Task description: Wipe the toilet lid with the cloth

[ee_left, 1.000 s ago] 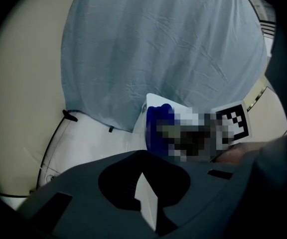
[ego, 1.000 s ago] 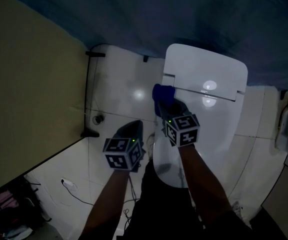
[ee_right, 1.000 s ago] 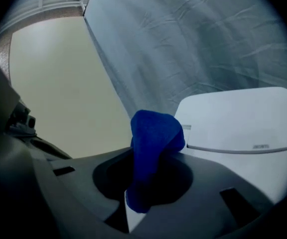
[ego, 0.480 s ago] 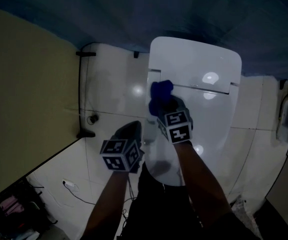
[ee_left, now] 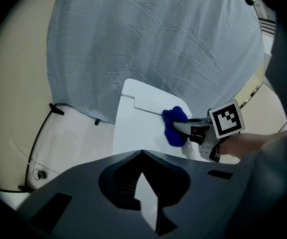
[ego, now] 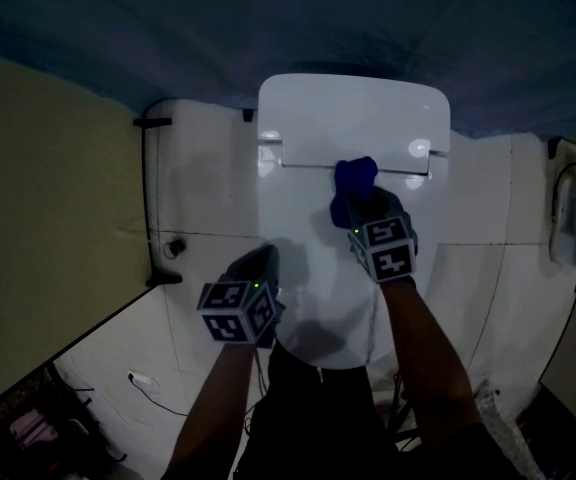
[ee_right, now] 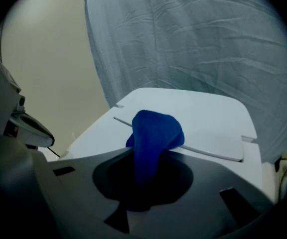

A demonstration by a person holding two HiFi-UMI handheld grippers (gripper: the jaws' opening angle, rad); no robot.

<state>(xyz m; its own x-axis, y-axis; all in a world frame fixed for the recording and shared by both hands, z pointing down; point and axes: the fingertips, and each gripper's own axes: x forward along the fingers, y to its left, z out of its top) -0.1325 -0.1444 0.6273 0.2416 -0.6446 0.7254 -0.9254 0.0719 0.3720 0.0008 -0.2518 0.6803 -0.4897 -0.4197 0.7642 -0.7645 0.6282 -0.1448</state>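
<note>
The white toilet lid [ego: 308, 258] lies closed in the middle of the head view. A blue cloth [ego: 354, 180] rests bunched on it at the back, by the hinge line. My right gripper [ego: 360, 203] is shut on the cloth [ee_right: 153, 133], which hangs out past the jaws onto the lid [ee_right: 203, 118]. My left gripper [ego: 263, 261] hovers beside the lid's front left edge, shut with nothing in it. From the left gripper view [ee_left: 142, 153], the cloth [ee_left: 174, 126] and the right gripper [ee_left: 186, 128] show on the lid [ee_left: 136, 128].
A beige wall [ego: 38, 198] runs along the left. A blue-grey sheet [ego: 318, 28] hangs behind the toilet. A black cable and a small fitting [ego: 173, 246] lie on the white tiled floor [ego: 208, 198]. A white fixture [ego: 568, 218] stands at the right edge.
My right gripper has carried the cloth from the lid's back left corner rightward to the middle of the hinge line. The left gripper has hardly moved.
</note>
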